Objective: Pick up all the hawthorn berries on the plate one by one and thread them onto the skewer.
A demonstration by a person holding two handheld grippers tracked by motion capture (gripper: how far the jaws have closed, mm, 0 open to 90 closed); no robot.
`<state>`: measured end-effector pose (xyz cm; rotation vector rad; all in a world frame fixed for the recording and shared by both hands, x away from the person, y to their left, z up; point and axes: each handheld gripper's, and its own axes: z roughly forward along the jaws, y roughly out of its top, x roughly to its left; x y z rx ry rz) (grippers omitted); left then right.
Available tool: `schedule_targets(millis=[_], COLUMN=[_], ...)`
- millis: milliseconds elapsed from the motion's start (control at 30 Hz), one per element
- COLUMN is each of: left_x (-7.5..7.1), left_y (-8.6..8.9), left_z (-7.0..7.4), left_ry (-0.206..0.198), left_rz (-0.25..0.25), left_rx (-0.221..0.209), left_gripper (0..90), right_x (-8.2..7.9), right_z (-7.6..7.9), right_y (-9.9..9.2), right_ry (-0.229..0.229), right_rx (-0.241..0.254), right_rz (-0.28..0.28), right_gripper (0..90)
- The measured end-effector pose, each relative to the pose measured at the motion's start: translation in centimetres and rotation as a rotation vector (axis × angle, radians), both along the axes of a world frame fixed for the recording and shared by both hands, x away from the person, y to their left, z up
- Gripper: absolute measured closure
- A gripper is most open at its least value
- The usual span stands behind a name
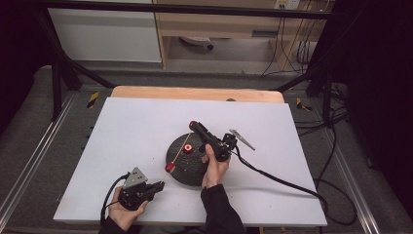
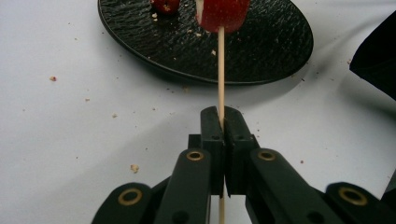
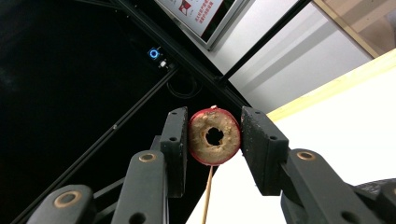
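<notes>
near the table's front left corner, the left gripper [image 1: 157, 185] is closed tight on the lower end of a thin wooden skewer [image 2: 221, 70]; in the left gripper view its jaws meet with only the stick between them. the skewer slants up and away over the plate [image 1: 176, 168], carrying a red fruit piece [image 1: 169, 167] low down by the plate's near left rim, with the white mat [image 1: 126, 131] beneath.

over the plate's far side, the right gripper [image 1: 193, 125] is partly open and holds a red fruit slice [image 3: 214, 136] with a hole cored through its middle. in the right gripper view the left jaw's pad presses the slice's edge, and the right jaw looks to meet its other edge, though that contact is hard to make out. the skewer runs from below the slice up behind it, its tip just showing above the red skin; i cannot tell whether it pierces the slice.

the plate is round, black and rough-surfaced. one more red fruit [image 1: 187, 148] lies loose on it, near its middle, among pale crumbs. crumbs also dot the mat around the plate.
</notes>
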<state>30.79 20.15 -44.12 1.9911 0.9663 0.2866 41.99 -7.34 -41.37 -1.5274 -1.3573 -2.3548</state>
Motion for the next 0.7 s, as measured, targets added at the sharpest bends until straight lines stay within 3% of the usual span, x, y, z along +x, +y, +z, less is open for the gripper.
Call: schedule_targets(millis=[400,700], left_x=[-0.01,0.07], left_y=[-0.07,-0.65], left_z=[-0.01,-0.08], left_ry=[-0.006,0.016], left_rz=[0.008,0.031], left_rx=[-0.009,-0.054], left_gripper=[88.1,88.0], right_x=[-0.01,-0.27], right_z=[-0.19,-0.92], right_y=[0.10,0.56], right_ry=[0.004,0.010], right_rx=[0.000,0.011], right_rz=[0.006,0.013], right_gripper=[63.1,63.1])
